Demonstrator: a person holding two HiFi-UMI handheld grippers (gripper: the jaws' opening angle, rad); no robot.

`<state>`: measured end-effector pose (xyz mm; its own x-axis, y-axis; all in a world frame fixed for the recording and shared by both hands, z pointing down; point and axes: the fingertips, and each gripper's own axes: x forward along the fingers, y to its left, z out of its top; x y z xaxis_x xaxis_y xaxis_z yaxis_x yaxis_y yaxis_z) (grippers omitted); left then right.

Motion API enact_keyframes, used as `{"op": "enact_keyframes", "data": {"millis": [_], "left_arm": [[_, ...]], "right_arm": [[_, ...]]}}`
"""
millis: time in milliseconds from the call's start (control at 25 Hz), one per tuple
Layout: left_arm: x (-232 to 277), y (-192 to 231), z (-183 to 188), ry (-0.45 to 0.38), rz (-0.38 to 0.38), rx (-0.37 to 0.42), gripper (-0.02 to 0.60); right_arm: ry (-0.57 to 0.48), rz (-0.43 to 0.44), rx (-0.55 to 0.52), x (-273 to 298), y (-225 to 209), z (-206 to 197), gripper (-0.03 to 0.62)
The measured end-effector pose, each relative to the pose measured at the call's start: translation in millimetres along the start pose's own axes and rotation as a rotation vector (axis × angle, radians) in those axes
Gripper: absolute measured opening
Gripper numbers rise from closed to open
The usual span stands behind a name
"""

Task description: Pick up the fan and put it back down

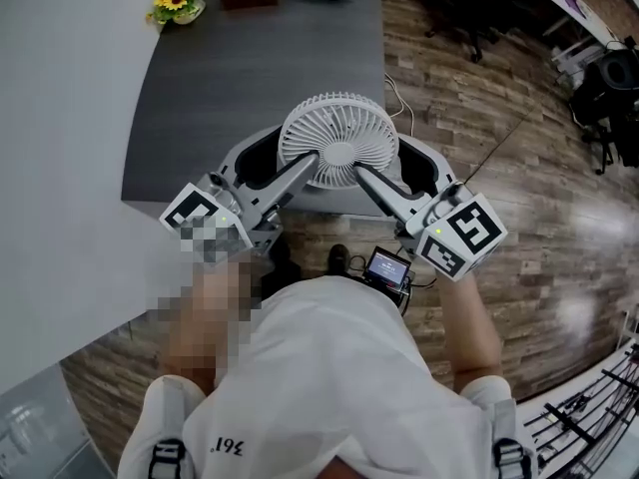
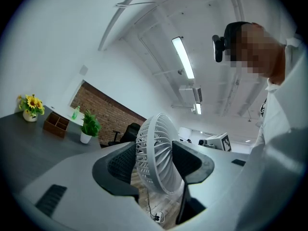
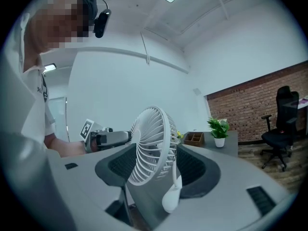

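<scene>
held the fan (image 1: 337, 140) over the near edge of the tabletop (image 1: 200, 98), cage clamped wide by left gripper (image 1: 292, 164) and right gripper (image 1: 383, 178); risked a drop from any slackened squeeze

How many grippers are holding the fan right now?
2. The left gripper clamps the fan from its left side, the right gripper from its right side. Both show plainly; nothing hidden.
</scene>
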<state>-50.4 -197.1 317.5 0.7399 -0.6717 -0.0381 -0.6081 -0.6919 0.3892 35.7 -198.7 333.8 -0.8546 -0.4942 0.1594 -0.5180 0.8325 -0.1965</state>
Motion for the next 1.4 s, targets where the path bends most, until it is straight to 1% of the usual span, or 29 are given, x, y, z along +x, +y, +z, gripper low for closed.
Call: {"op": "enact_keyframes", "data": {"millis": [120, 280, 400, 480, 680, 1040, 1400], "left_arm": [[-9, -1, 10, -0.016, 0.01, 0.01, 0.249], [-22, -14, 24, -0.035, 0.037, 0.031, 0.249], [-33, 14, 35, -0.048, 0.044, 0.032, 0.249], [-41, 24, 42, -0.059, 0.05, 0.035, 0.249], [-64, 24, 57, -0.084, 0.078, 0.057, 0.249], [-105, 46, 79, -0.113, 0.113, 0.069, 0.249], [-148, 74, 83, -0.105, 0.156, 0.074, 0.249]], "right_arm": [[-0.012, 0.02, -0.017, 4, 9, 10, 0.261], [-0.028, 0.054, -0.031, 2, 25, 24, 0.262], [-0.029, 0.065, -0.041, 34, 26, 28, 0.262], [-0.03, 0.076, -0.048, 48, 30, 32, 0.262], [-0.042, 0.111, -0.061, 60, 51, 43, 0.262], [-0.03, 0.161, -0.095, 101, 82, 56, 0.262], [-0.002, 0.196, -0.094, 144, 110, 47, 0.262]]}}
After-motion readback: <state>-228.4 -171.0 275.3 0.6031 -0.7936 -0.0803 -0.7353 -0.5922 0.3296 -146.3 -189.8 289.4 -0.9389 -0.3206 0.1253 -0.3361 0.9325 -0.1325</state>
